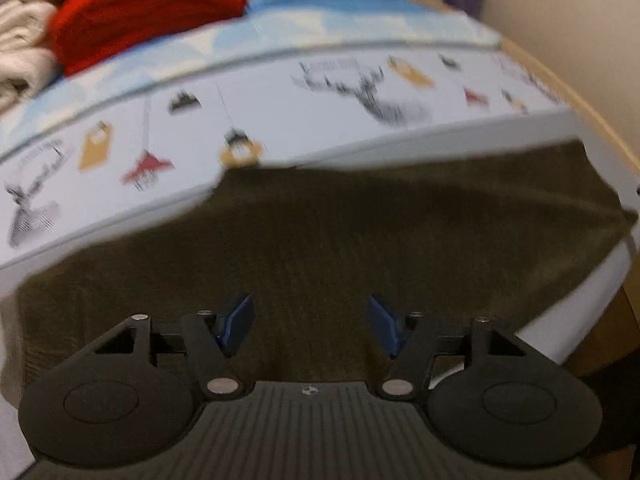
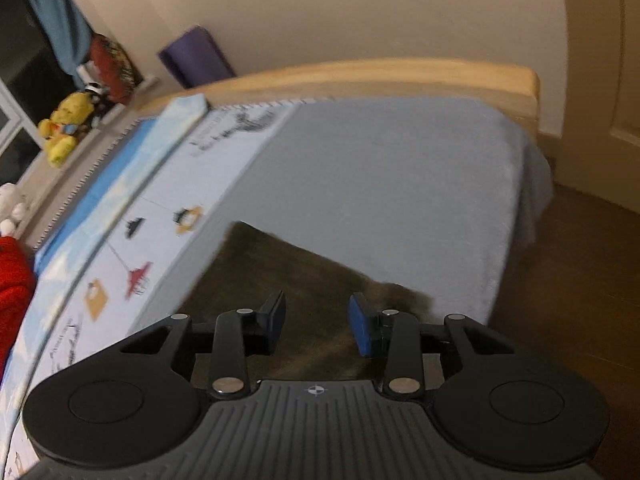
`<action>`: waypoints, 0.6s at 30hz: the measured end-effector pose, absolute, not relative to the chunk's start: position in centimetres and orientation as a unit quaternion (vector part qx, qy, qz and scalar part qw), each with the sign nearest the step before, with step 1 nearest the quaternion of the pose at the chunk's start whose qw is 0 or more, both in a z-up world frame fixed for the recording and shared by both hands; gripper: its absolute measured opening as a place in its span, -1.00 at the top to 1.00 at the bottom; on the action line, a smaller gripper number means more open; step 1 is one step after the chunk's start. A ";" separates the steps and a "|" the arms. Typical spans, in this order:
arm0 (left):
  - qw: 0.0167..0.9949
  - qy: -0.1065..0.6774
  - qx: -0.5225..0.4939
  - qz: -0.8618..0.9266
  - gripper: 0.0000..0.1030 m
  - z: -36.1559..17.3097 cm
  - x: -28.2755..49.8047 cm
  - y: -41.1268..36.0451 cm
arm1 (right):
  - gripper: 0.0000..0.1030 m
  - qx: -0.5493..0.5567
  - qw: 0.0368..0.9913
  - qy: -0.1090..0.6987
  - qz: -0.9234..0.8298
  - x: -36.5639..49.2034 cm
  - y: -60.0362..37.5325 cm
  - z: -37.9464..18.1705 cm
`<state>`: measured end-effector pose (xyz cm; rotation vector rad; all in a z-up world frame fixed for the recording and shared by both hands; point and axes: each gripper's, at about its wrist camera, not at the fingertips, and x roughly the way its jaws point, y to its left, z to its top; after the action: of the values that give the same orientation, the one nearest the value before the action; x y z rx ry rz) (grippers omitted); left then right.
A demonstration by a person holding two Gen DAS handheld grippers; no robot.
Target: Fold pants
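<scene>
Both jaws open, left gripper (image 1: 311,326) and right gripper (image 2: 317,326) over pants (image 1: 320,248); one-layer pinch risks a skewed fold.

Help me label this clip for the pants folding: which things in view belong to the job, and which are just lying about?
Belongs to the job:
- dark olive pants, spread on the bed
- left gripper, open
- right gripper, open

Just lying about:
- red knit garment
- cream clothes
- yellow plush toy
- purple box
- printed bedsheet
</scene>
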<state>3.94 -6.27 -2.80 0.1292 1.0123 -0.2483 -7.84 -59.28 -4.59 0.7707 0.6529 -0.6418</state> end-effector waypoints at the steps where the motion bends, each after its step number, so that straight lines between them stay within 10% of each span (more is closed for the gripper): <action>1: 0.861 0.490 0.059 -0.124 -0.33 -3.3 3.9 -6.5 | 0.24 0.372 0.818 0.311 -0.308 -8.1 -59.7 -5.1; 15: 0.803 0.585 0.064 -0.095 -0.38 -9.3 3.8 -4.7 | 0.05 0.470 0.748 0.340 -0.322 -7.5 -62.2 -10.1; 18: 0.807 0.581 0.065 -0.087 -0.38 -9.1 3.7 -4.2 | 0.32 0.466 0.752 0.334 -0.324 -7.0 -62.1 -10.3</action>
<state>3.74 -4.18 -9.09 0.1383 1.2428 -0.1857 -7.05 -62.13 -10.34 1.0182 0.7288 -0.7084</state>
